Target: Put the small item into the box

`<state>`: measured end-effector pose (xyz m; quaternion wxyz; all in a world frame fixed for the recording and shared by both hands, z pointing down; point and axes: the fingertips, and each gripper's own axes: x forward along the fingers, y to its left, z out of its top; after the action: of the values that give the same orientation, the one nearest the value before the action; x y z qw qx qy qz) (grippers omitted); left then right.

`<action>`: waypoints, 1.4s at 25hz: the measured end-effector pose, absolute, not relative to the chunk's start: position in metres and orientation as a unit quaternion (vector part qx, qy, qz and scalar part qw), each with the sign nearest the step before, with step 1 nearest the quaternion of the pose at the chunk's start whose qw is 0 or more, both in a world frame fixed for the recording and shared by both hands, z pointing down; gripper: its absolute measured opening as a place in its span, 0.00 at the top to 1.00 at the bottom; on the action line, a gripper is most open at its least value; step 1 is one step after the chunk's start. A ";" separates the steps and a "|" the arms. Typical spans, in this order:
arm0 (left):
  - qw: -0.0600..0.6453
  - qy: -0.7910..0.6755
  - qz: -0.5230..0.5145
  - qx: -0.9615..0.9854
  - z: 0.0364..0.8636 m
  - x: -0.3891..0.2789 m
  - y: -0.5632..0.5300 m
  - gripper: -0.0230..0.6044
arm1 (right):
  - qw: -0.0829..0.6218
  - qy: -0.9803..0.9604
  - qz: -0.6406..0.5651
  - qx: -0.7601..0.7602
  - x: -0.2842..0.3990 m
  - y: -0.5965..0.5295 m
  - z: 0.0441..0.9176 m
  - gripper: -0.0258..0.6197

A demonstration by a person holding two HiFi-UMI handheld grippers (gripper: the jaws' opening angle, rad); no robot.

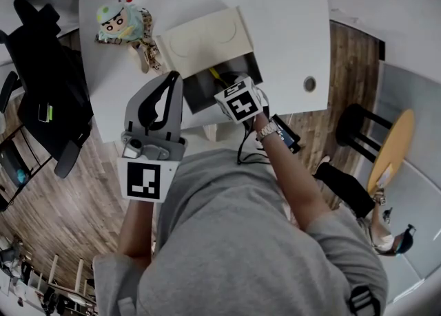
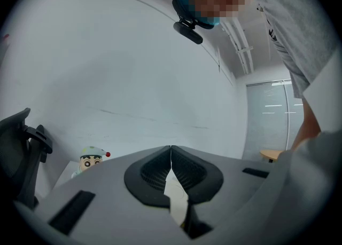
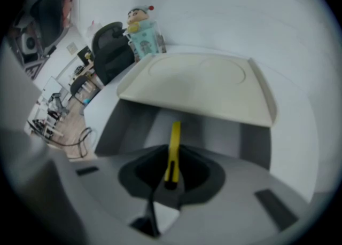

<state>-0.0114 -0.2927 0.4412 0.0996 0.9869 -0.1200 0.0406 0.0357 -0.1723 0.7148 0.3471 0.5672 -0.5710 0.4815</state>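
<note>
A slim yellow item [image 3: 173, 152] sticks out from my right gripper [image 3: 172, 170], which is shut on its lower end. Its tip points into the dark grey inside of the box [image 3: 214, 132], below the raised cream lid [image 3: 197, 85]. From the head view the right gripper [image 1: 224, 82] hovers over the box's open front [image 1: 207, 87] on the white table [image 1: 289, 25], with the yellow item [image 1: 215, 74] just showing. My left gripper [image 1: 172, 80] is at the table's near edge, left of the box, its jaws pressed together on nothing. In its own view the left gripper [image 2: 171, 150] points up and away from the box.
A cartoon doll [image 1: 122, 24] lies on the table left of the lid. A round cable hole [image 1: 309, 84] is at the table's right side. A black office chair [image 1: 41, 67] stands on the left; a black stool [image 1: 355, 125] and a yellow round table [image 1: 394, 144] on the right.
</note>
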 end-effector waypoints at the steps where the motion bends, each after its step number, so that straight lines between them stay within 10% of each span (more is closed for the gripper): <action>1: 0.100 -0.119 0.041 0.987 0.442 -0.011 -0.292 0.91 | 0.347 -0.571 0.484 0.566 0.036 -0.172 0.716 0.83; 27: 0.093 -0.111 0.044 0.988 0.439 -0.019 -0.284 0.91 | 0.337 -0.580 0.475 0.570 0.034 -0.173 0.711 0.78; 35: 0.085 -0.107 0.039 0.990 0.435 -0.019 -0.274 0.91 | 0.305 -0.579 0.463 0.597 0.040 -0.171 0.698 0.89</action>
<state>-0.0191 -0.2742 0.4346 0.0848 0.9898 -0.1072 0.0392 0.0403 -0.1707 0.6976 0.3052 0.5970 -0.5795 0.4634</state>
